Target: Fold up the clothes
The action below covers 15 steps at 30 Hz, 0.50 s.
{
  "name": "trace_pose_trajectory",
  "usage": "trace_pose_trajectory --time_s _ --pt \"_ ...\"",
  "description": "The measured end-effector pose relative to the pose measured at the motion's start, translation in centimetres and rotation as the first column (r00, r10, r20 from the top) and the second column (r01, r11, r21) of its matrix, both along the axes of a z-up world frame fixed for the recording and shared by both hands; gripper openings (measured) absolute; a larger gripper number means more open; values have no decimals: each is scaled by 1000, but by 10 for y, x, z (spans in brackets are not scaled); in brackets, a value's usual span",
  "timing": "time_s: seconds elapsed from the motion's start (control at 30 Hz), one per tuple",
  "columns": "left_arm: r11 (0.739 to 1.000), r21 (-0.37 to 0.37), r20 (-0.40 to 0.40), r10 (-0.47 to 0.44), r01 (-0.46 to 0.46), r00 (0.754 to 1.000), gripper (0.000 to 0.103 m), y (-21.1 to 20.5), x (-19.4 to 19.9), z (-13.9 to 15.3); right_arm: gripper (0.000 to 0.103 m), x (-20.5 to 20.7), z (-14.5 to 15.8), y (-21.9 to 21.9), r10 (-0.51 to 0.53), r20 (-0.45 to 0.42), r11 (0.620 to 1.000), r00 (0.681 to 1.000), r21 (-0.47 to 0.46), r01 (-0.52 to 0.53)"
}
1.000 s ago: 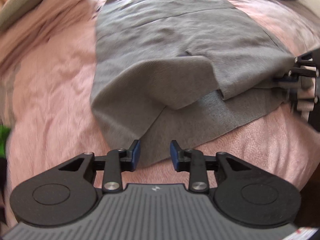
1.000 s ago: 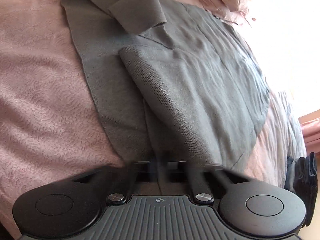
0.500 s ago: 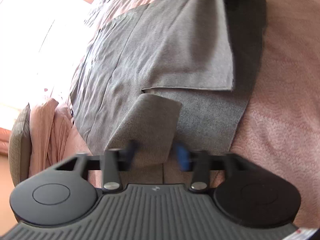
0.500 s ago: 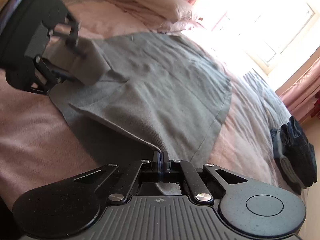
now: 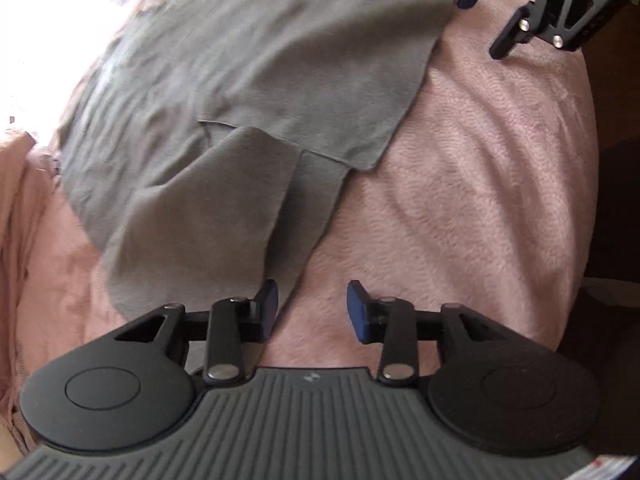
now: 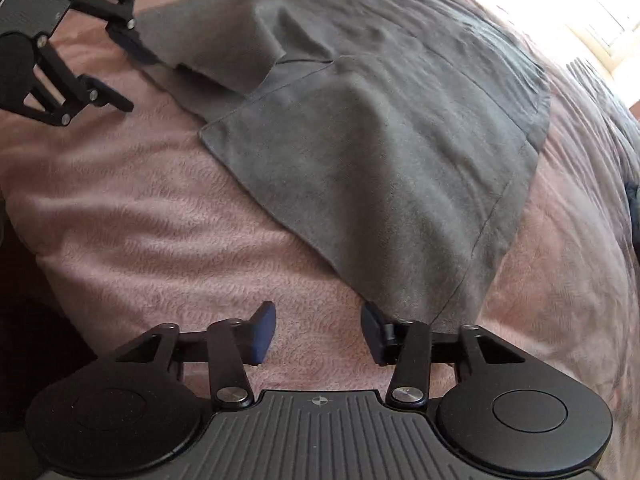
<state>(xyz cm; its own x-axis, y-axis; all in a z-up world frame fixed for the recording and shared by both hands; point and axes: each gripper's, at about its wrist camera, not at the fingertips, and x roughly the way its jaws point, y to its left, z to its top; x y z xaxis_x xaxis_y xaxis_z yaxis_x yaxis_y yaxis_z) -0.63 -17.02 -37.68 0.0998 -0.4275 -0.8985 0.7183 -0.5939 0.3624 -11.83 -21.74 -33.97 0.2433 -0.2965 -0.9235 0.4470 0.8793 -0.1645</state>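
A grey knit garment (image 5: 248, 80) lies spread on a pink bedspread (image 5: 460, 200), with one side folded over its body and a sleeve (image 5: 200, 224) draped toward its near edge. My left gripper (image 5: 312, 308) hovers open just off the sleeve's end, nothing between its blue pads. In the right wrist view the same garment (image 6: 380, 132) fills the middle. There my right gripper (image 6: 318, 332) stands open above the bedspread (image 6: 160, 220), its right finger beside the garment's near corner. Each gripper shows in the other's view: the right gripper (image 5: 492, 16) at top right, the left gripper (image 6: 128, 72) at top left.
Pink pillows (image 5: 16, 208) lie at the left of the left wrist view. A dark folded item (image 6: 634, 204) peeks in at the right edge of the right wrist view. Bright window light washes out the far side of the bed. Dark floor borders the bed's edge (image 5: 616, 200).
The right gripper, shut on the garment's edge before, has let it go and opened. The left gripper has released the sleeve, which now lies flat. Both grippers have drawn back from the cloth.
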Motion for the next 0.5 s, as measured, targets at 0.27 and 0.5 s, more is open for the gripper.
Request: trace_pose_trajectory --time_s 0.27,0.5 --pt "964 -182 166 -167 196 972 51 -3 -16 -3 44 18 14 -11 -9 73 997 997 -81 15" --pt "882 -226 479 -269 413 835 55 -11 -39 -61 44 2 8 -25 -161 62 986 985 -36 163"
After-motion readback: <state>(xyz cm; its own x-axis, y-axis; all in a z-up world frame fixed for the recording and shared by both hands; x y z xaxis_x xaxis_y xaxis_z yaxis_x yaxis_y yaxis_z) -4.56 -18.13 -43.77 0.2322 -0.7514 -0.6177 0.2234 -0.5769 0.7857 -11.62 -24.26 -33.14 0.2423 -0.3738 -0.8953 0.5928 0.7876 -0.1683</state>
